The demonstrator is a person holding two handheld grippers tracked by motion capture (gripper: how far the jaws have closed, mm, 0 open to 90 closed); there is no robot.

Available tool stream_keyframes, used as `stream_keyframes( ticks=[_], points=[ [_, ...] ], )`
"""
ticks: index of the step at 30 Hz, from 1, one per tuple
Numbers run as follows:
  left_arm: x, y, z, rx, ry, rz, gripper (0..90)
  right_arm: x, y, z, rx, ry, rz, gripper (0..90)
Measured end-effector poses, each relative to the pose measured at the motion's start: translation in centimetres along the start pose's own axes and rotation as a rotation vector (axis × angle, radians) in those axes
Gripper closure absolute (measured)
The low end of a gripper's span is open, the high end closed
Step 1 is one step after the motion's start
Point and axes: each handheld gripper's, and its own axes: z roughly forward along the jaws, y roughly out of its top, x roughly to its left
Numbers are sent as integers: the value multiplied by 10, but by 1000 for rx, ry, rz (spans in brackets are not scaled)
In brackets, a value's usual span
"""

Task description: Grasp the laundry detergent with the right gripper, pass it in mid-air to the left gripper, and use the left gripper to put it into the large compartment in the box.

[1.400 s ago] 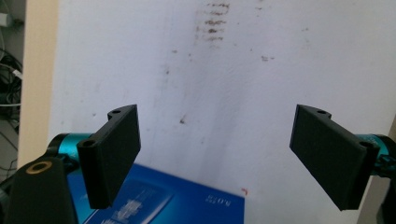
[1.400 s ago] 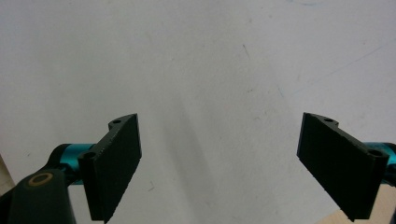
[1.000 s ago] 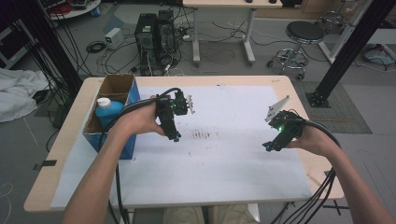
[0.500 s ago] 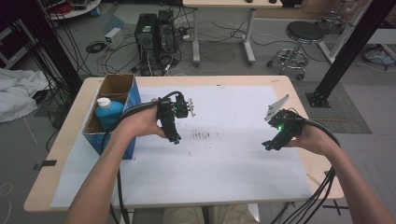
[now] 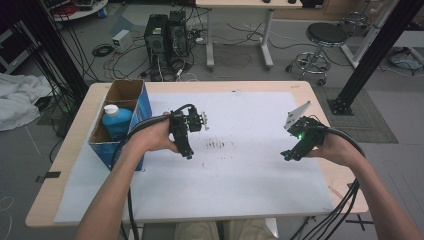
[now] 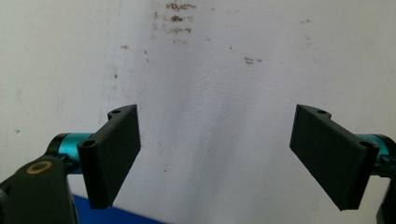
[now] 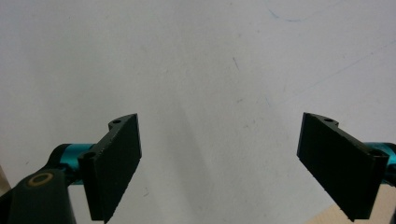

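Cardboard box [image 5: 146, 107], blue bottle [image 5: 116, 121] upright inside

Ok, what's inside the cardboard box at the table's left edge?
The cardboard box holds a blue bottle with a white cap, standing upright. Its far compartment looks empty; the near wall hides the bottle's base.

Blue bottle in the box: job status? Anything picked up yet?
Nothing looks done: the blue bottle stands in the cardboard box at the table's left edge. In hand: nothing. The left claw and right claw are both open and empty over the white sheet. Left, judging by the layout: reach to the box, grip the bottle and lift it out.
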Motion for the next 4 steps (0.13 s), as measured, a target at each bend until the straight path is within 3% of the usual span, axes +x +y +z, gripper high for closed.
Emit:
stream_keyframes(
  ticks=[4],
  points=[
    [0, -2, 1, -13, 12, -4, 164, 0, 0, 0, -1, 0, -1, 130]
  ],
)
